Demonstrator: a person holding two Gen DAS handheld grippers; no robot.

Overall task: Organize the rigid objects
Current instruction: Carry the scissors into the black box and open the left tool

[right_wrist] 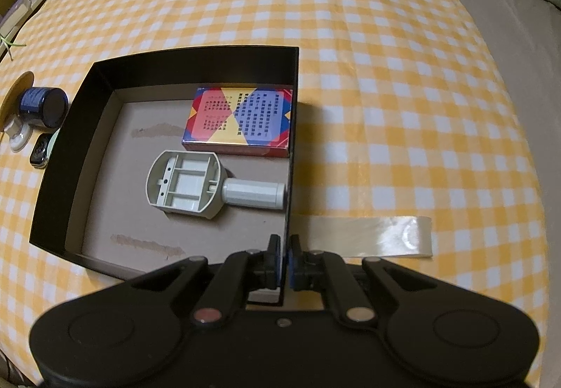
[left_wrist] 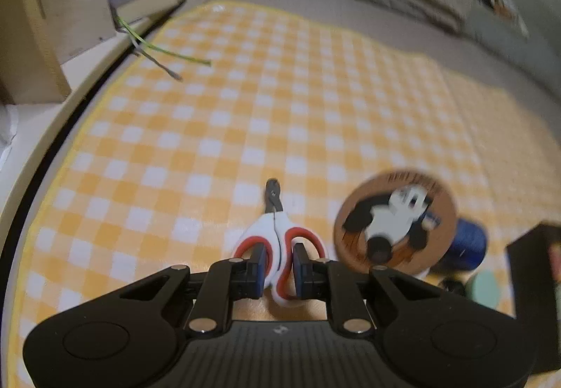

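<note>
A: Where are the scissors (left_wrist: 278,240)?
B: Pinched in the left hand-held gripper (left_wrist: 278,263), its pads closed on the red-and-white handles, dark blades pointing away over the checked cloth (left_wrist: 280,90).

A: And the black box (right_wrist: 70,156)?
B: It is the landmark. The right hand-held gripper (right_wrist: 284,261) is pressed together on the box's right wall at its near corner. Inside, a colourful card pack (right_wrist: 240,120) lies at the far right corner, and a grey plastic tool with a round handle (right_wrist: 196,186) lies just in front of the pack, its handle reaching the right wall.

A: What is around the box?
B: To its left, close by, a dark blue jar (right_wrist: 44,106), a round brown disc with a black-and-white figure (left_wrist: 394,219), a small white piece (right_wrist: 17,135) and a small black item (right_wrist: 39,149). To its right, touching the wall's foot, a strip of clear tape (right_wrist: 371,235) lies flat.

A: The surroundings?
B: The yellow-and-white cloth covers a grey bed; far left of the box stand wooden shelves (left_wrist: 45,20) with loose wires (left_wrist: 164,55).
</note>
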